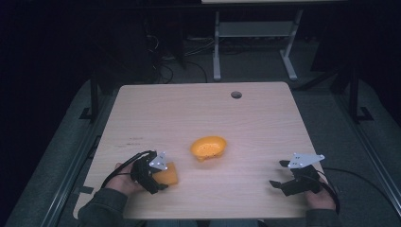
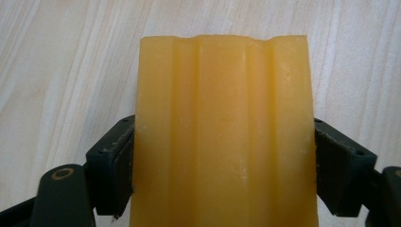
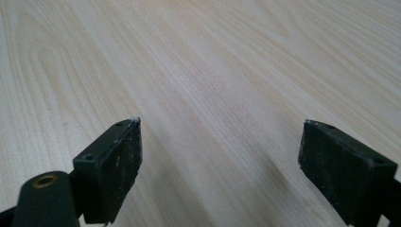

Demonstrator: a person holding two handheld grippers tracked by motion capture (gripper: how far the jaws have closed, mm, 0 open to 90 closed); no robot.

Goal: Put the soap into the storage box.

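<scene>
A yellow-orange ridged block (image 2: pixel 222 80) sits between the jaws of my left gripper (image 2: pixel 224 124), both pads pressed against its sides. In the high view this gripper (image 1: pixel 163 177) is near the table's front left, with the block (image 1: pixel 170 174) low over or on the wood; I cannot tell which. An orange bowl (image 1: pixel 208 147) rests upright near the table's middle, up and to the right of the block. My right gripper (image 1: pixel 278 173) is at the front right, open, pointing left. Its jaws (image 3: pixel 222 126) stand wide apart over bare wood.
The light wooden table (image 1: pixel 198 109) has a round cable hole (image 1: pixel 236 94) near its far edge. Beyond it on the grey floor stand white desk legs (image 1: pixel 216 47) and cables. A cable (image 1: pixel 359 175) trails right from the right gripper.
</scene>
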